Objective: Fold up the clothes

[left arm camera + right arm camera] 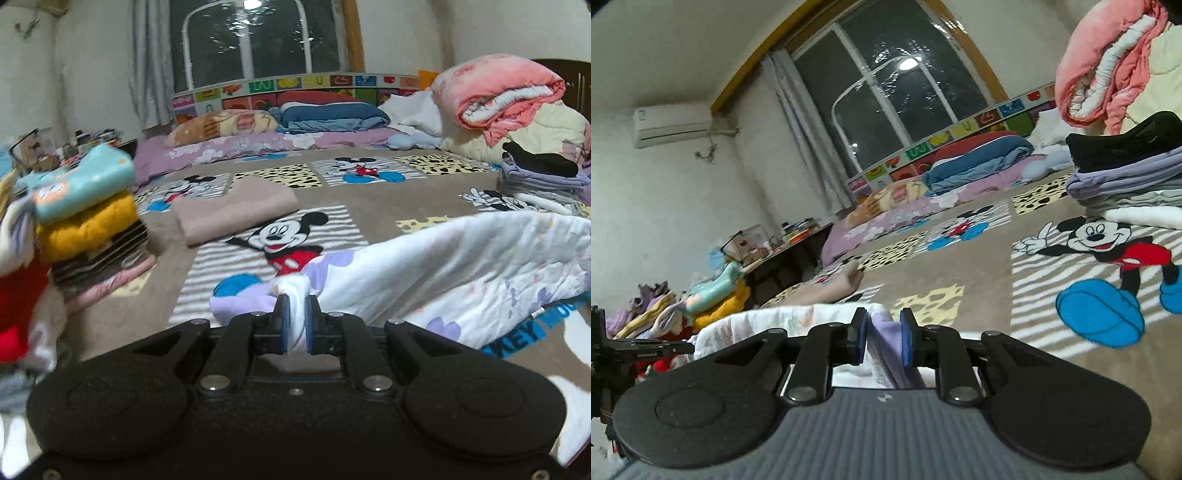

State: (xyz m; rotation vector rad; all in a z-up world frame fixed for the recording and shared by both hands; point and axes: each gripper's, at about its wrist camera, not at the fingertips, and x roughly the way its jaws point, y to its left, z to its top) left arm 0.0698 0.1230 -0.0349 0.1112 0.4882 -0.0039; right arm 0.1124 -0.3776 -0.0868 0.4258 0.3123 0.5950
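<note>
Left claw narrow, its 2 blue pads pinched on a bunched white-and-lilac corner of the garment. From that grip the cloth runs off to the claw's right, lifted, sagging in the middle, over the Mickey blanket

Right claw also narrow, clamped on a lilac fold of the same garment; white cloth spreads to its left, just behind the pads

Ahead of the left claw, slightly left: 1 folded beige piece flat on the blanket. Far left of it: stack of folded clothes, teal on top, yellow under, stripes and pink below. Ahead-right: second stack, black on lilac. Pink quilt piled beyond that. Window dark at the far wall

In the right view, part of the left tool shows at the left edge
</note>
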